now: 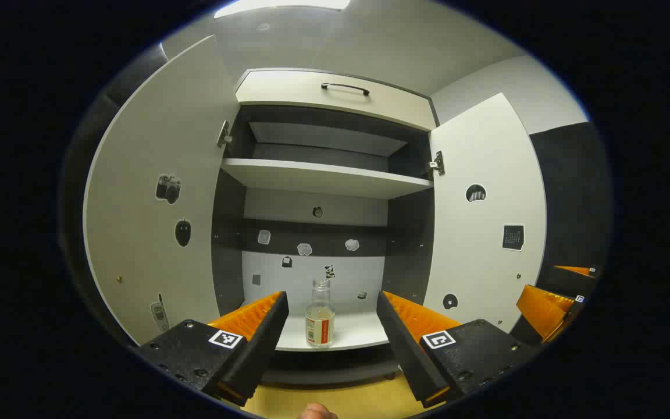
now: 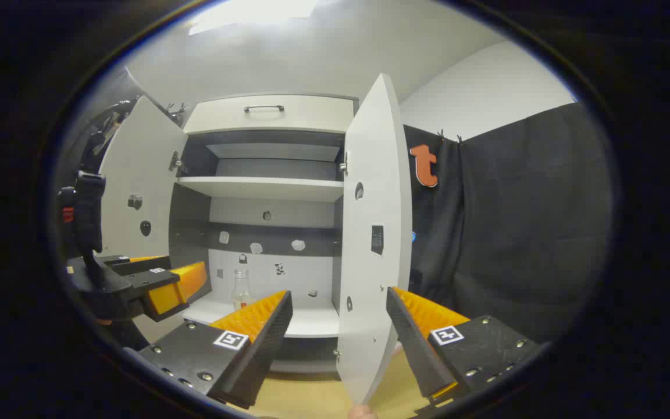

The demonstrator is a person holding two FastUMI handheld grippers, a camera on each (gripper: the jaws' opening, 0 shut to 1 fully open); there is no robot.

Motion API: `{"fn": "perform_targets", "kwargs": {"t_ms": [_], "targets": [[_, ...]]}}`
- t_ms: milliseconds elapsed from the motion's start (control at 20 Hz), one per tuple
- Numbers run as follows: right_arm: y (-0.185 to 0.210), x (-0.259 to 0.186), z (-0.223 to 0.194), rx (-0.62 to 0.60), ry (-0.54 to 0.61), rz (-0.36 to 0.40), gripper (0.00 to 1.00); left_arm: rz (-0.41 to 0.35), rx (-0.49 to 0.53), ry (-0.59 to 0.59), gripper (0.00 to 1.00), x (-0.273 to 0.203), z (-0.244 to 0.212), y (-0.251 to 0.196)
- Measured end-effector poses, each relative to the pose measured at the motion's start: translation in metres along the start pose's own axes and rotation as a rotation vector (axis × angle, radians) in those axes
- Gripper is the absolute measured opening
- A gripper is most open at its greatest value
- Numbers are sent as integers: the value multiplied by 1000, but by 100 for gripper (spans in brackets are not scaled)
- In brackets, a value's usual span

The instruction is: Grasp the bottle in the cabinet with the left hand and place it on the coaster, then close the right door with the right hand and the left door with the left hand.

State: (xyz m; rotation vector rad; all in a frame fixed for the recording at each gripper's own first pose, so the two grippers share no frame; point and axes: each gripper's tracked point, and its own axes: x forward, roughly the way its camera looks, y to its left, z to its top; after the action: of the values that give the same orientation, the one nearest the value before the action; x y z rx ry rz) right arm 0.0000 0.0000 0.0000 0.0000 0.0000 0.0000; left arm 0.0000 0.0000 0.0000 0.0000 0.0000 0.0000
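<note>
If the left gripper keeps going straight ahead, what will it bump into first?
Probably the bottle. It stands on the cabinet's bottom shelf, centred between the open left gripper's fingers, with nothing visible in between.

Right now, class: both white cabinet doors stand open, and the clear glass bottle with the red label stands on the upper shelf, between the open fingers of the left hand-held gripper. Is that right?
Not quite. The clear glass bottle with the red label stands on the cabinet's bottom shelf, not the upper one, as the left gripper view shows. Both white cabinet doors are open, and the left hand-held gripper frames it with open fingers.

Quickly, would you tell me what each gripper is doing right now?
Left gripper: open, empty, lined up on the bottle.
Right gripper: open, empty, at the right door edge.
</note>
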Motion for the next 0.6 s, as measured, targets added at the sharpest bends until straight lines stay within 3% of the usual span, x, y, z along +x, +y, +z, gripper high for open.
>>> {"fn": "perform_targets", "kwargs": {"t_ms": [600], "targets": [[3, -10, 2, -1, -4, 8, 98, 15, 9, 6, 96, -9, -1, 4]]}}
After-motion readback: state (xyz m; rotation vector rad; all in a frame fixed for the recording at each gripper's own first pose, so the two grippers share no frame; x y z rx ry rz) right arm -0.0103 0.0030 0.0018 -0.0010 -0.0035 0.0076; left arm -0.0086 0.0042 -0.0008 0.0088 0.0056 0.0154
